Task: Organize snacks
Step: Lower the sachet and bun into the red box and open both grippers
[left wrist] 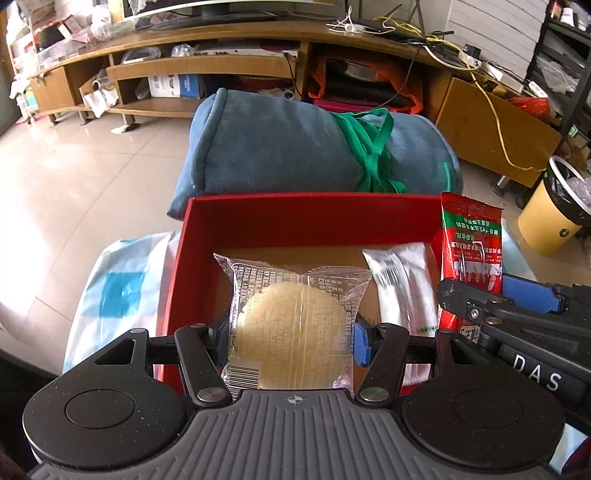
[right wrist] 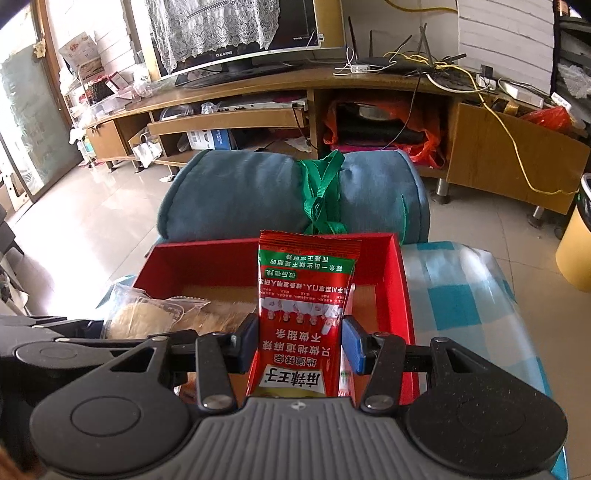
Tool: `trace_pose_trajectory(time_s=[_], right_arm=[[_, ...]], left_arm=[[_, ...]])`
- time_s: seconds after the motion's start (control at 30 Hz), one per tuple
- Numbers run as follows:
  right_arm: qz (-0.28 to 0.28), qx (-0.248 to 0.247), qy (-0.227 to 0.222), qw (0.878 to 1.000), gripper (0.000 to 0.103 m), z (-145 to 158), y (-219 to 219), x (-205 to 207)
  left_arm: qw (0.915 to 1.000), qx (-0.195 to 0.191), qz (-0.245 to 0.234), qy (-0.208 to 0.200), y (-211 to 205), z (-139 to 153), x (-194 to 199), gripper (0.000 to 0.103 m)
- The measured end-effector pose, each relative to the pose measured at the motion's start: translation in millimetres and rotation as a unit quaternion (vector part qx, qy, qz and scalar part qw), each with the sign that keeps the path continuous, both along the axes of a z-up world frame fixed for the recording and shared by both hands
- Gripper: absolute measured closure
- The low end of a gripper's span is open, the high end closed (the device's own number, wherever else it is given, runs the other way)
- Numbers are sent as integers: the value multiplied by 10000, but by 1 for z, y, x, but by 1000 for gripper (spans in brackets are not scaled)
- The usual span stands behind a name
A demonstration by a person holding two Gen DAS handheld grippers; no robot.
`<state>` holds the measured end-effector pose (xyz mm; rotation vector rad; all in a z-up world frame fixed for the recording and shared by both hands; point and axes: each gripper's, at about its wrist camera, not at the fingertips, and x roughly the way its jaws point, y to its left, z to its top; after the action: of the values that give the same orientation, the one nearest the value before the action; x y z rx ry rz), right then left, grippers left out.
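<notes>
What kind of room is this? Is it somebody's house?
Most likely a living room in a home. A TV stands on a long wooden TV cabinet cluttered with cables, the floor is shiny tile, and a rolled blue blanket lies behind the red snack box.

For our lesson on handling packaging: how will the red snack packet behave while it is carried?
The red snack packet stands upright above the right tongs, so probably fairly stiff. Its glossy film may slip. It looks thin, likely light.
</notes>
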<state>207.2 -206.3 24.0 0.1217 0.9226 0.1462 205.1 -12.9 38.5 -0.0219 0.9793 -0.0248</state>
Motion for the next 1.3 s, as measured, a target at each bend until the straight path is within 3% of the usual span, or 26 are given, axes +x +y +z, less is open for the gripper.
trace_pose_trajectory(time_s=[0.43,0.73,0.83,1.3], right_arm=[[72,-195,361,9991,59,-37,2,37],[81,-168,634,9978,59,-56,0,43],[81,-226,695,9973,58,-62,-1,43],[236,-846,730,9935,50,-66,6,38]], left_arm=[[9987,47,194,472,-2,-35,31,38],[9978,329,177,542,-6,-48,34,34],[9973,471,138,538,-7,-49,33,30],[9976,472,177,466,-2,-42,25,20]])
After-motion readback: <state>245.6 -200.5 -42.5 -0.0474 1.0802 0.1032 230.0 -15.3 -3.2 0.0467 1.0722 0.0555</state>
